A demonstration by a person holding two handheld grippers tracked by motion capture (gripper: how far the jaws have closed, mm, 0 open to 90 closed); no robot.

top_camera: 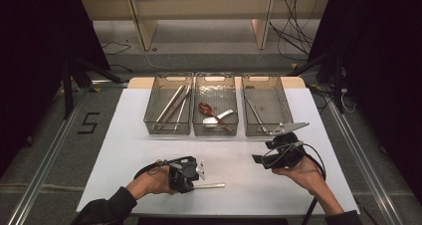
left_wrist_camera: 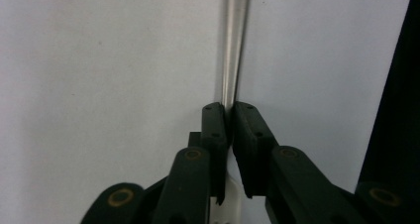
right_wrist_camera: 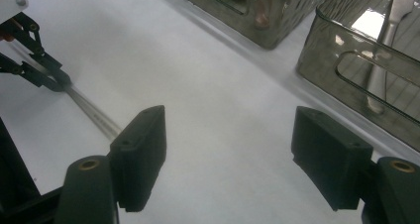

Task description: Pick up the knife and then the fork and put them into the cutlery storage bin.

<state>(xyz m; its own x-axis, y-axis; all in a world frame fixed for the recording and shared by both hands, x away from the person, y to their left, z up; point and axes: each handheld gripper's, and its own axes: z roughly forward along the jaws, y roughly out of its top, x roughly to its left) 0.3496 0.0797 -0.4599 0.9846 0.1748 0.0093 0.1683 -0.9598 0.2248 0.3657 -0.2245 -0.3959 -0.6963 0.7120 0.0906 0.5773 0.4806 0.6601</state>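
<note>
A silver metal utensil (top_camera: pixel 211 185) lies on the white table near the front edge, with its handle pointing right. My left gripper (top_camera: pixel 191 186) is shut on its left part, and the head of the utensil is hidden under the gripper. In the left gripper view the pads pinch the shiny handle (left_wrist_camera: pixel 233 45) at my left gripper (left_wrist_camera: pixel 230 116). My right gripper (top_camera: pixel 259 159) hovers to the right, open and with nothing in it. In the right gripper view my right gripper (right_wrist_camera: pixel 228 149) has wide jaws over bare table, and the utensil (right_wrist_camera: pixel 91 112) lies ahead at the left.
Three clear bins stand in a row at the back of the table. The left bin (top_camera: pixel 149 110) holds long metal sticks, the middle bin (top_camera: pixel 215 75) a red spoon (top_camera: pixel 205 108) and a white spoon (top_camera: pixel 219 118), the right bin (top_camera: pixel 286 105) a metal utensil (right_wrist_camera: pixel 389 30).
</note>
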